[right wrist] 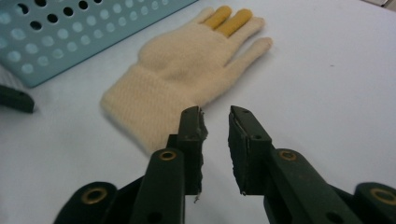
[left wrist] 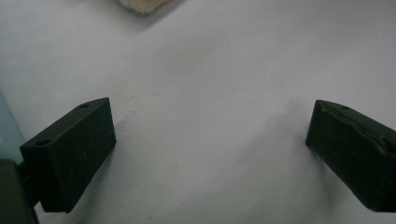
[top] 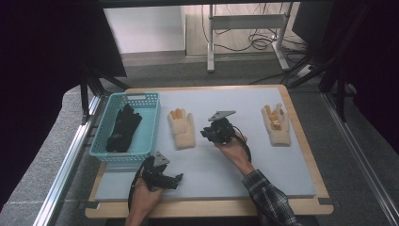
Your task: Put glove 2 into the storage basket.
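Cream glove [right wrist: 187, 74] lies flat on the desk [top: 211, 160], beside the blue basket [top: 141, 100]. Right tongs [right wrist: 215, 122] point at its cuff from just short of it, jaws narrowly parted and empty. Left tongs [top: 176, 179] rest near the desk's front edge, spread wide, empty.

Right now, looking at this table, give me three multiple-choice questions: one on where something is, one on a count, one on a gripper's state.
1. Where does the black glove lie?
A. in the teal basket
B. on the mat
C. in a gripper

2. How many cream gloves lie on the mat?
A. one
B. two
C. four

3. How do the left gripper's jaws stand?
A. clamped on a glove
B. wide apart, empty
C. shut tight

Answers: 1 A, the basket's walls surround it. 2 B, a near cream glove and a far cream glove. 3 B, bare mat shows between them.
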